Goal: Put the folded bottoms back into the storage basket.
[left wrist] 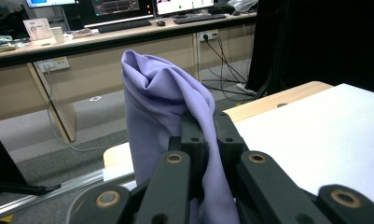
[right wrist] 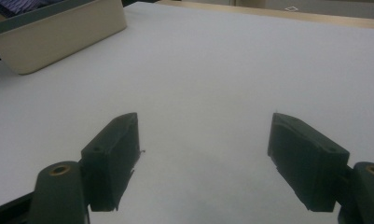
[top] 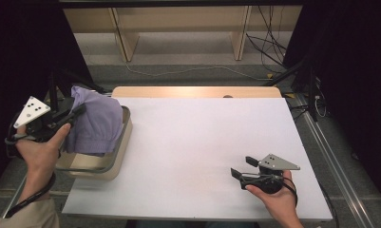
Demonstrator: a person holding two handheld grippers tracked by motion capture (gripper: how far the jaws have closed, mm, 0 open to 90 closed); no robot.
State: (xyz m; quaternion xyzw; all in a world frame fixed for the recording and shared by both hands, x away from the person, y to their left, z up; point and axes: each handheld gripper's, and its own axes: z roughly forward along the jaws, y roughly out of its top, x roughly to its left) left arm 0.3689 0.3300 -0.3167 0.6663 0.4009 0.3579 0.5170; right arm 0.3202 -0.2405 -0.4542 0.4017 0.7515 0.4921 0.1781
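From the high view, your left gripper [top: 76, 113] is holding the soft lilac cloth [top: 95, 124] up over the beige plastic basket [top: 116, 161] at the table's left edge.

In the left gripper view, its jaws are pinching the cloth [left wrist: 166, 102] tightly.

In the right gripper view, your right gripper [right wrist: 203, 158] is hovering over the white table [right wrist: 250, 60], jaws wide, holding nothing.

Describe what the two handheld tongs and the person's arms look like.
Both tongs, left and right, are black, each with two chunky flat-faced jaws on arms with brass-coloured pivots. Each carries a grey three-cornered plate on top, dotted with black marks. A black cable trails from the left one along the forearm. The left arm wears a beige sleeve; the right forearm is bare.
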